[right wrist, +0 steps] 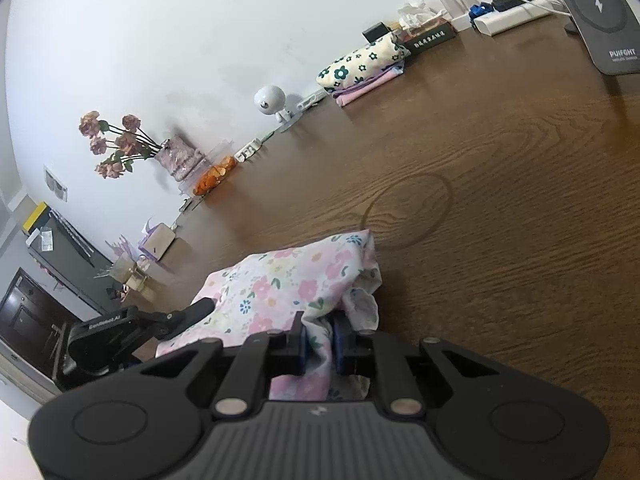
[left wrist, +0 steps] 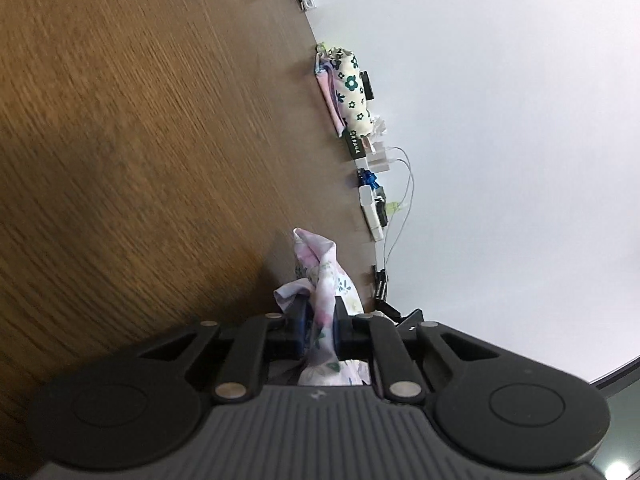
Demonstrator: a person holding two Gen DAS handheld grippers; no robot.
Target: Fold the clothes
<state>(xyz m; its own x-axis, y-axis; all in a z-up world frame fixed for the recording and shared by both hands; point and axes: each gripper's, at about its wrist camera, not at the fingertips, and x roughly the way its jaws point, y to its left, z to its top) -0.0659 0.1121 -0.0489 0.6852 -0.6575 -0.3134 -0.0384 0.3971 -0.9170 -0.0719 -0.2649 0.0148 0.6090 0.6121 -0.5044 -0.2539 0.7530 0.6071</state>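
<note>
Dark wood-grain table [right wrist: 500, 184] against a white wall [right wrist: 160, 20], both views rolled hard.

Right gripper [right wrist: 318, 340]: clamped on a bunched fold of the floral garment [right wrist: 288, 280], cloth squeezed between the blue pads. The rest of the garment spreads on the table from 12 to 10 o'clock of the fingertips, pink and blue flowers on white. Left gripper [right wrist: 176, 318] shows in the right wrist view at 9 o'clock, tip touching the garment's edge.

Left gripper [left wrist: 320, 326] in its own view: closed on the same floral garment [left wrist: 320, 276], a twisted bundle standing up out of the jaws toward 12 o'clock.

Outward in the right wrist view: faint ring mark [right wrist: 408, 210] on the wood at 1 o'clock of the garment, near its far corner. Folded stack [right wrist: 360, 70] along the wall edge at 12 to 1 o'clock, green-flower piece on top of a pink one. Dark charging pad [right wrist: 600, 16] at 2 o'clock, white power strip [right wrist: 516, 16] with cables beside it. Small white round camera [right wrist: 270, 100] at 11 o'clock, then a vase of dried roses [right wrist: 116, 140] and a container of orange bits [right wrist: 212, 178] toward 10 o'clock.

The left wrist view shows the same folded stack [left wrist: 348, 88] at 12 o'clock, well apart from the gripper.
</note>
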